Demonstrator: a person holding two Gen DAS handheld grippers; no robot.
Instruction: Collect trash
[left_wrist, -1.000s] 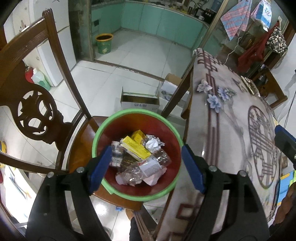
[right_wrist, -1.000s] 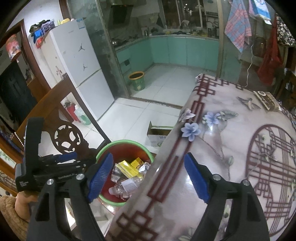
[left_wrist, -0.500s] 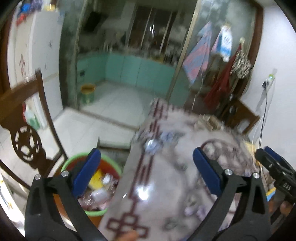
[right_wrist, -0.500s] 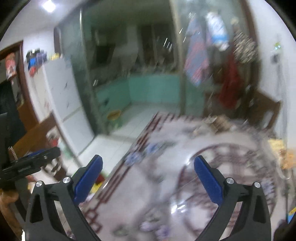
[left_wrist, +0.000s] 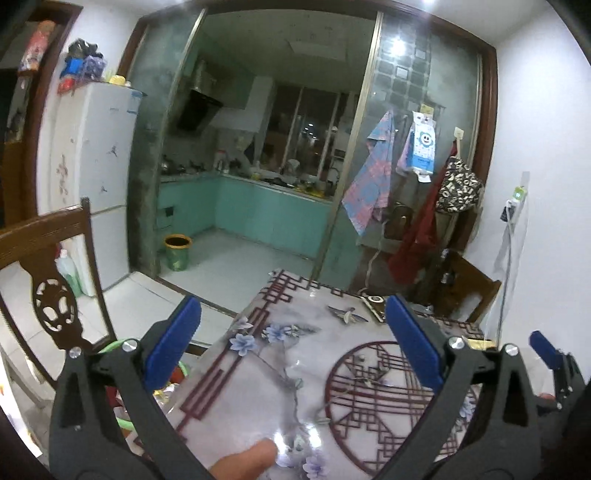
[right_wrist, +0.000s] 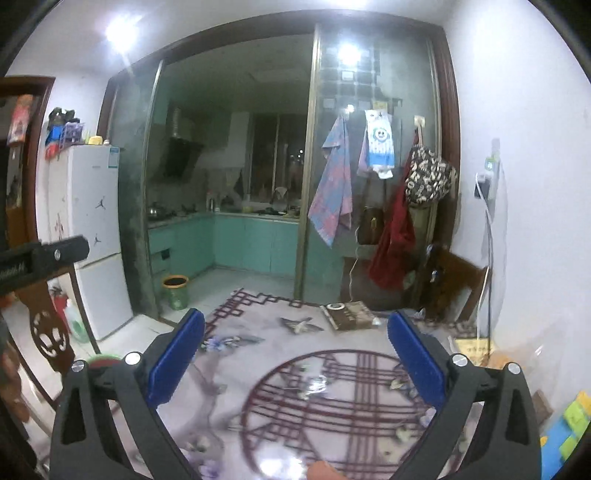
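My left gripper (left_wrist: 293, 317) hangs open over the patterned tablecloth (left_wrist: 258, 387), with nothing between its blue pads. Low at the left, mostly hidden behind its left finger, is the red trash bin with a green rim (left_wrist: 110, 347); a bit of wrapper trash (left_wrist: 162, 393) shows inside. My right gripper (right_wrist: 295, 325) is also open and empty above the cloth's round red pattern (right_wrist: 332, 398). Only a sliver of the bin (right_wrist: 105, 360) shows in the right wrist view. Each gripper appears at the edge of the other's view: the right gripper (left_wrist: 546, 350) and the left gripper (right_wrist: 44, 258).
A carved wooden chair (left_wrist: 51, 306) stands left of the table beside the bin. A flat brown box (right_wrist: 347, 314) lies at the table's far end, and coloured packets (right_wrist: 572, 417) at its right edge. Another chair (left_wrist: 469, 288), a fridge (left_wrist: 99, 184) and a small green bin (left_wrist: 177, 253) lie beyond.
Both grippers have risen and tipped up from the bin toward the table and kitchen. Their jaws have spread wider. The bin has slid to the lower left of both views.
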